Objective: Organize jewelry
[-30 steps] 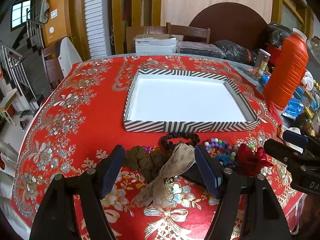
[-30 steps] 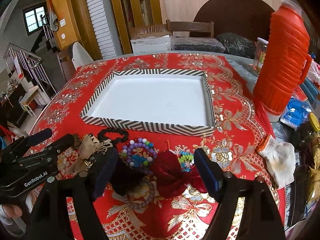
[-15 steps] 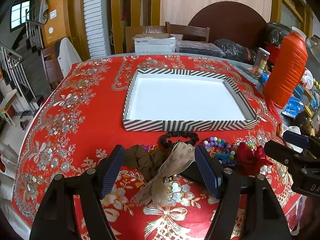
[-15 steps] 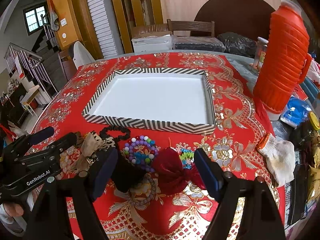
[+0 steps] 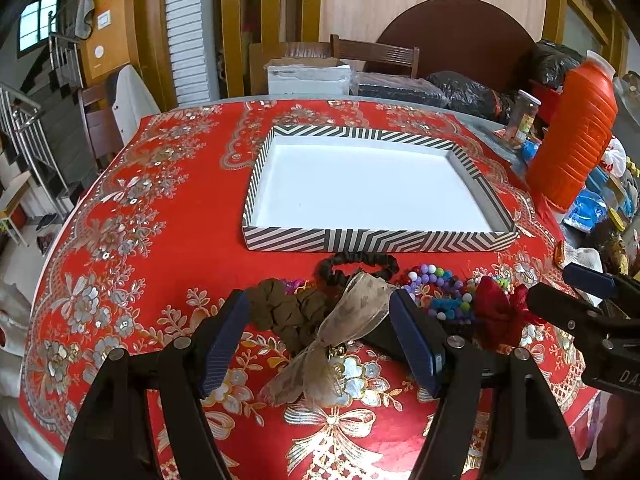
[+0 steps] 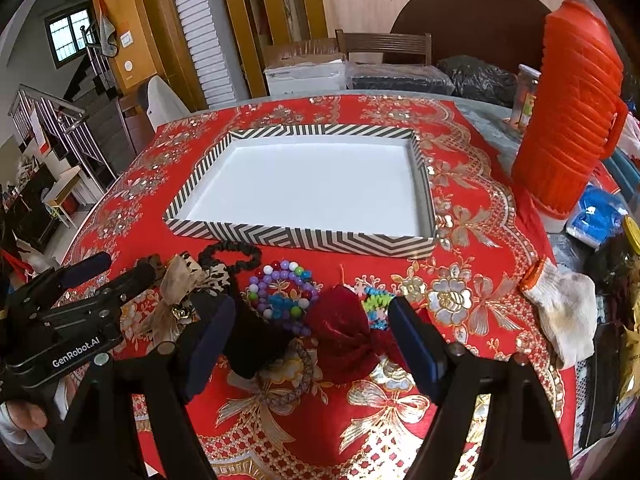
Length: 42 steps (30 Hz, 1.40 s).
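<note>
a shallow tray [image 5: 376,240] with black-and-white zigzag walls and a plain white floor sits on the table, with nothing inside it. just in front of the tray's near wall lies a loose row of jewelry and hair pieces: a black scrunchie [image 5: 358,264] closest to the tray, a brown flower-shaped piece [image 5: 288,312] to the left of it, a sheer tan ribbon bow [image 5: 344,328] in front of it, a ring of coloured beads [image 6: 282,292] further right, and a dark red velvet bow [image 6: 344,332] at the right end of the row. the left gripper [image 5: 320,340] stands wide open over the tan bow and brown piece, gripping nothing. the right gripper [image 6: 308,344] is also spread wide, its blue pads either side of the red bow without pressing it. the table wears a red cloth [image 5: 152,248] with silver and gold flowers. to the right of the tray stands a tall orange flask [image 6: 568,112], and a white glove [image 6: 564,316] lies nearer. beyond the tray are wooden chairs [image 5: 376,56], a white box [image 5: 306,76] and a staircase [image 6: 52,120].
</note>
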Tool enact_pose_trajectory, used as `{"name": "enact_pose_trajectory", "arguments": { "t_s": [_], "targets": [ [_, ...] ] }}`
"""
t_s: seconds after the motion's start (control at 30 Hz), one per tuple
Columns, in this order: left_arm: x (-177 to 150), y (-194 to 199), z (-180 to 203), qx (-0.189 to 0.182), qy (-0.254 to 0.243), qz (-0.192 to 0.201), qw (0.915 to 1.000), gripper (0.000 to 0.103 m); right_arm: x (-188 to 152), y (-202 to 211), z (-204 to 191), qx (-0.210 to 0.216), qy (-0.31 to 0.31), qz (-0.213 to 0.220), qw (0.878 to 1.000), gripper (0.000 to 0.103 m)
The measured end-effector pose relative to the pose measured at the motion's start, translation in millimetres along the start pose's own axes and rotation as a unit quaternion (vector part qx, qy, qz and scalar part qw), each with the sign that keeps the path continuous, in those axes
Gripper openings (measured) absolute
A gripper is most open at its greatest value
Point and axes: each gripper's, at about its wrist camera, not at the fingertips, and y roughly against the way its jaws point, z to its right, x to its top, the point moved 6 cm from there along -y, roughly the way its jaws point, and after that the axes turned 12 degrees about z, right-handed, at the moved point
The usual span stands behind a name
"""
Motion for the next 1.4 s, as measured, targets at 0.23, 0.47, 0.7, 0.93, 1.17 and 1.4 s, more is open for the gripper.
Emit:
{"name": "enact_pose_trajectory", "arguments": {
  "t_s": [0.23, 0.47, 0.7, 0.93, 1.17, 1.4],
  "targets": [
    [10.0, 2.9, -27.0, -0.013, 0.026, -0.011, 0.9995, 0.069, -3.4, 0.0, 2.0, 0.011, -0.004, -0.006, 1.000, 0.083],
    [13.4, 7.8, -60.1, -0.044, 0.081, -0.032, 0.9952, 0.069, -19.5, -13.4, -10.2, 0.058, 0.004, -0.034, 0.998, 0.085],
    [-18.4, -1.1, -32.3, -0.085, 0.015, -0.072, 0.9937, 0.069, -35.4, -31.2, -26.0, 0.070, 0.031, -0.059, 0.995, 0.085],
    [-31.0, -27.5, -20.7, -0.084, 0.004, -0.079, 0.9933, 0.069, -42.9, -41.9, -37.9, 0.078, 0.070, -0.064, 0.992, 0.084],
    [-40.0, -55.4, -31.7, -0.107, 0.038, -0.107, 0.9877, 0.020, -45.2, -51.2, -62.2, 0.098, 0.128, -0.060, 0.985, 0.078],
    [-36.0, -45.7, -43.7, -0.105, 0.048, -0.101, 0.9882, 0.008, -53.0, -74.2, -82.5, 0.102, 0.192, -0.064, 0.974, 0.037]
  ]
}}
